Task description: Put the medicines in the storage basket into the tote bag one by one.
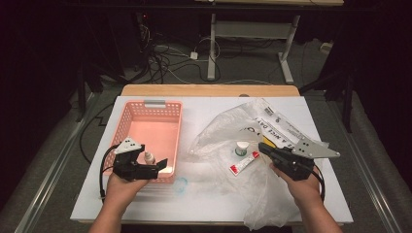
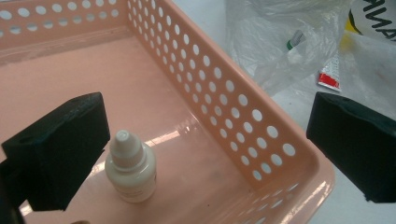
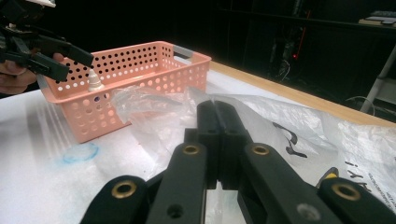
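The left gripper (image 1: pixel 154 164), jaws apart, hovers around the bottle (image 2: pixel 130 169) standing at the basket's (image 1: pixel 127 112) 5 o'clock corner, while the right gripper (image 1: pixel 266 150), jaws together, pins the bag (image 1: pixel 221 128).

Overhead light falls bright on the white table (image 1: pixel 145 204) while the room behind stays dark; glare streaks the basket (image 2: pixel 261 140) floor, and near jaws blur.

Left hand-held gripper (image 1: pixel 151 165) with jaws wide apart, right hand-held gripper (image 1: pixel 265 148) with jaws pressed together.
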The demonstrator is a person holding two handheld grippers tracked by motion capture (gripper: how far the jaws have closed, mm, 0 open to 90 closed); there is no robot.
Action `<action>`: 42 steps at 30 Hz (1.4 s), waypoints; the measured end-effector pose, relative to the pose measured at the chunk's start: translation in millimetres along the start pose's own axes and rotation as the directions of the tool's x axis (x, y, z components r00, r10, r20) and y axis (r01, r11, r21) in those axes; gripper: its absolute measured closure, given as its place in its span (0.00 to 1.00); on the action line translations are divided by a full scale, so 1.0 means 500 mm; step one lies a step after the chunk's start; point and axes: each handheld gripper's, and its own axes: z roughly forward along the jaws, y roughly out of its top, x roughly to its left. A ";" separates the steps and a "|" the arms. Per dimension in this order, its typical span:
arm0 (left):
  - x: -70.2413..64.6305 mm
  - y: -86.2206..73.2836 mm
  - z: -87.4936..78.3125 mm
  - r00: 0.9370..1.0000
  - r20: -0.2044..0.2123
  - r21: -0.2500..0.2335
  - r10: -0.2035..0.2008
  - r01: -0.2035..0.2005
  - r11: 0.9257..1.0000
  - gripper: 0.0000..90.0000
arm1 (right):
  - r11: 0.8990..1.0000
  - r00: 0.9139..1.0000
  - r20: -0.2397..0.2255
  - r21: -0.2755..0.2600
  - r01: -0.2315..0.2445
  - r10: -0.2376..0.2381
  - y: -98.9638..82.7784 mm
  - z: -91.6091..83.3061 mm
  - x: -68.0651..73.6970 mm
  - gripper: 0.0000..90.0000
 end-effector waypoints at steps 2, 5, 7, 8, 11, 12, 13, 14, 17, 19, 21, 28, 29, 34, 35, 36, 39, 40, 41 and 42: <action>0.004 -0.001 -0.002 1.000 -0.005 0.003 -0.005 0.005 1.000 0.00 | 1.000 1.000 0.000 -0.001 0.000 0.000 0.000 0.000 0.000 1.00; 0.009 -0.001 -0.006 1.000 -0.011 0.013 -0.010 0.010 1.000 0.00 | 1.000 1.000 0.002 -0.003 0.000 0.000 0.001 -0.001 0.000 1.00; 0.011 0.000 -0.011 1.000 -0.014 0.005 -0.009 0.009 1.000 0.02 | 1.000 1.000 0.003 -0.004 0.001 -0.001 0.001 -0.002 0.000 1.00; 0.011 0.001 -0.013 1.000 -0.022 0.003 -0.005 0.005 1.000 0.03 | 1.000 1.000 0.003 -0.006 0.002 -0.002 0.002 -0.002 0.000 1.00; 0.012 0.004 -0.015 0.999 -0.036 0.013 0.001 -0.001 1.000 0.05 | 1.000 1.000 0.002 -0.002 -0.002 0.002 0.001 0.000 0.001 1.00; 0.014 0.006 -0.015 0.999 -0.040 0.021 0.001 0.000 1.000 0.07 | 1.000 1.000 0.002 -0.001 -0.001 0.001 0.001 0.001 0.001 1.00; 0.016 0.008 -0.015 0.999 -0.041 0.024 0.001 0.000 1.000 0.08 | 1.000 1.000 0.002 -0.001 -0.001 0.001 0.001 0.002 0.002 1.00; 0.019 0.009 -0.016 0.999 -0.043 0.028 -0.001 0.002 1.000 0.09 | 1.000 1.000 0.001 0.001 0.000 0.000 0.001 0.002 0.002 1.00; 0.026 0.019 -0.017 0.998 -0.060 0.058 0.009 -0.006 0.998 0.16 | 1.000 1.000 -0.001 0.006 0.000 0.000 -0.001 0.004 0.003 1.00; 0.032 0.028 -0.019 0.997 -0.073 0.078 0.007 -0.001 0.997 0.18 | 1.000 1.000 -0.001 0.006 0.003 -0.003 -0.001 0.004 0.004 1.00; 0.039 0.035 -0.019 0.997 -0.075 0.093 0.008 -0.001 0.996 0.21 | 1.000 1.000 -0.001 0.006 0.003 -0.003 0.000 0.004 0.004 1.00; 0.058 0.041 -0.008 0.997 -0.070 0.158 -0.012 0.023 0.987 0.34 | 1.000 1.000 -0.001 0.005 0.001 -0.001 0.000 0.004 0.004 1.00; 0.059 0.042 -0.005 0.997 -0.071 0.174 -0.008 0.020 0.985 0.35 | 1.000 1.000 0.000 0.006 -0.001 0.001 0.000 0.004 0.005 1.00; 0.058 0.047 0.020 0.997 -0.079 0.295 0.004 0.019 0.955 0.35 | 1.000 1.000 -0.002 0.005 0.000 0.000 -0.001 0.003 0.004 1.00; 0.057 0.048 0.027 0.997 -0.082 0.328 0.013 0.015 0.945 0.36 | 1.000 1.000 -0.002 0.005 0.001 -0.001 -0.001 0.004 0.004 1.00; 0.056 0.048 0.033 0.996 -0.085 0.352 0.018 0.013 0.936 0.36 | 1.000 1.000 -0.002 0.005 0.000 0.000 -0.001 0.003 0.004 1.00; 0.058 0.047 0.046 0.996 -0.089 0.399 0.013 0.023 0.916 0.39 | 1.000 1.000 -0.004 0.003 0.000 0.000 0.000 0.003 0.004 1.00; 0.058 0.047 0.050 0.995 -0.095 0.410 0.014 0.026 0.912 0.41 | 1.000 1.000 -0.004 0.003 -0.002 0.002 -0.001 0.003 0.004 1.00; 0.058 0.048 0.051 0.995 -0.097 0.420 0.016 0.026 0.907 0.42 | 1.000 1.000 -0.005 0.003 -0.002 0.002 -0.001 0.003 0.003 1.00; 0.058 0.049 0.053 0.995 -0.099 0.429 0.014 0.030 0.903 0.43 | 1.000 1.000 -0.005 0.003 -0.004 0.004 -0.001 0.003 0.003 1.00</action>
